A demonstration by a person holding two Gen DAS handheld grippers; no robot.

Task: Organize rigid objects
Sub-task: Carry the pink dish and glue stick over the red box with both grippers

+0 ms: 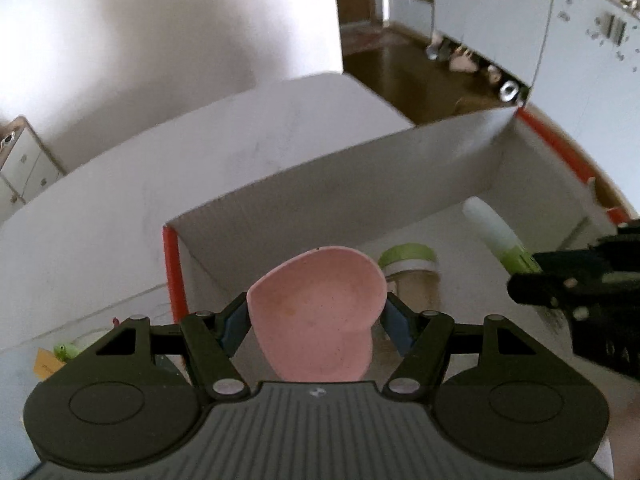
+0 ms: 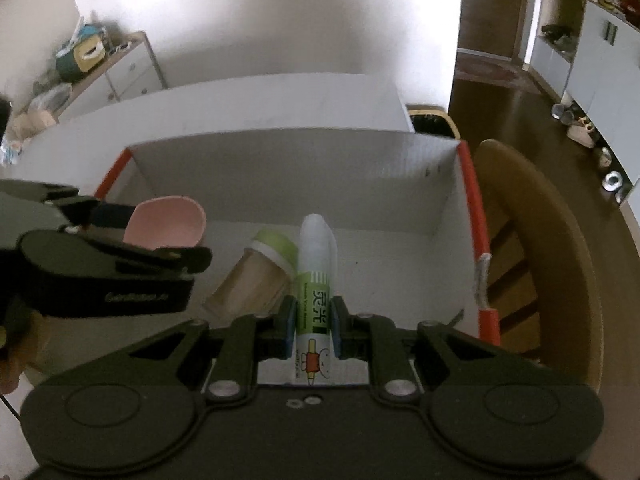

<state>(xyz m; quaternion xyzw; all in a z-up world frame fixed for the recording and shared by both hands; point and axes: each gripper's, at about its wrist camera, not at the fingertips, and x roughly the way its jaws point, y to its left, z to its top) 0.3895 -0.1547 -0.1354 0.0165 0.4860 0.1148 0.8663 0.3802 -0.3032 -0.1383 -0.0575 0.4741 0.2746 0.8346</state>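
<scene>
Left wrist view: my left tongs (image 1: 316,316) are pinching a pink scoop (image 1: 320,316), its bowl pointing forward over the open white box (image 1: 360,184) with red edges. Below and just ahead, a green-lidded jar (image 1: 408,268) lies on the box floor, right where I judge the scoop would drop, so I'd aim to the jar's left. My right tongs (image 1: 560,280) come in from the right, carrying a glue stick (image 1: 496,236).

Right wrist view: my right tongs (image 2: 314,326) are pressed onto the glue stick (image 2: 316,280), long axis straight ahead, hanging inside the box (image 2: 400,168) just beside the jar (image 2: 256,272), which lies tilted. The box stands on the white counter (image 2: 240,100). Free floor lies towards the box's right wall
</scene>
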